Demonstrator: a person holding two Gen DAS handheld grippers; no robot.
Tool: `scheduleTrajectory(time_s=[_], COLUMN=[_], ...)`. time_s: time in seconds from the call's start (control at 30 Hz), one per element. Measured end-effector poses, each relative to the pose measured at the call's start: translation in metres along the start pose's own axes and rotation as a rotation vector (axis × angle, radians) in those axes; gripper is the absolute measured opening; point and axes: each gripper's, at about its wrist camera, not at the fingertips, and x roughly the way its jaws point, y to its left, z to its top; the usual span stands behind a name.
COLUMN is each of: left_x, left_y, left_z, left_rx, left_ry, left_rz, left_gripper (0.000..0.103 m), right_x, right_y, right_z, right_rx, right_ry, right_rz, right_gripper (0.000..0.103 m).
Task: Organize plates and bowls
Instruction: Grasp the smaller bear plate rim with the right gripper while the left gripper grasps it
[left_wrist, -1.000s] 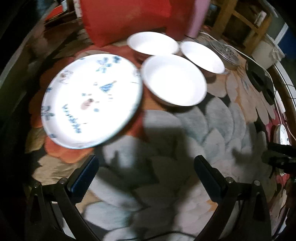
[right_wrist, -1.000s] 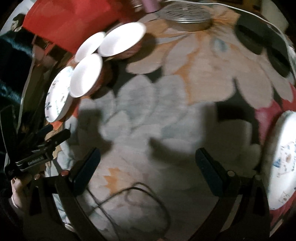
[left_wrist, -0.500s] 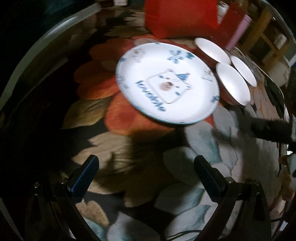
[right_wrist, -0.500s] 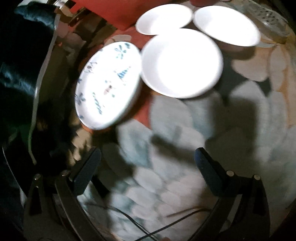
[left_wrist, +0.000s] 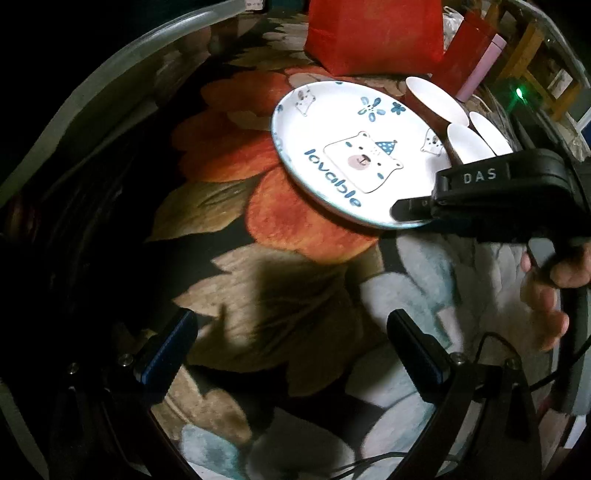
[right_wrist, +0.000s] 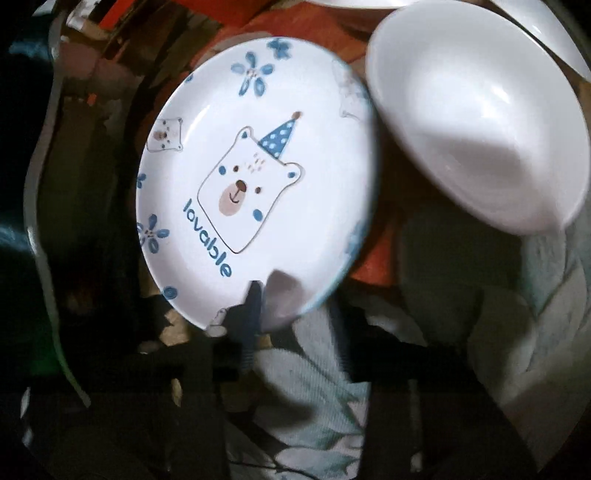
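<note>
A white plate (left_wrist: 343, 155) printed with a bear and the word "lovable" lies on the flowered tablecloth, with three white bowls (left_wrist: 436, 99) close behind it. In the right wrist view the plate (right_wrist: 258, 177) fills the middle and one bowl (right_wrist: 476, 122) sits at its right. My right gripper (right_wrist: 295, 321) is closing on the plate's near rim, one finger inside the rim and one outside it. The left wrist view shows that gripper (left_wrist: 410, 208) clamped at the plate's right edge. My left gripper (left_wrist: 291, 347) hangs open over bare cloth in front of the plate, holding nothing.
A red bag (left_wrist: 373, 33) and a pink bottle (left_wrist: 480, 66) stand behind the dishes. The table's curved edge (left_wrist: 110, 74) runs along the left. A person's hand (left_wrist: 554, 280) holds the right gripper's handle, and a black cable (left_wrist: 498, 339) trails below it.
My right gripper came down to the bear plate and its wide jaws narrowed onto the rim. The left view swung left, and the right gripper has entered it.
</note>
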Motion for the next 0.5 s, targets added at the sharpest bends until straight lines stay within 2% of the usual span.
scheduleTrajectory(time_s=[0.07,0.27,0.5], left_x=[-0.002,-0.003,-0.004], left_y=[0.007,0.023,0.024], left_z=[-0.004,-0.004,0.001], left_rx=[-0.008,-0.061,-0.079], left_ry=[0.001,0.004,-0.008], left_rz=[0.004,0.002,-0.023], left_gripper=[0.102,0.102,0.102], right_x=[0.0,-0.002,-0.005], right_y=[0.012,0.006,-0.001], right_z=[-0.001,-0.004,-0.044], right_rx=[-0.079,-0.189,-0.434], right_ry=[-0.012,0.045,0.204], right_rz=[-0.063,-0.04,-0.022], right_gripper=[0.03,0.029,0.029])
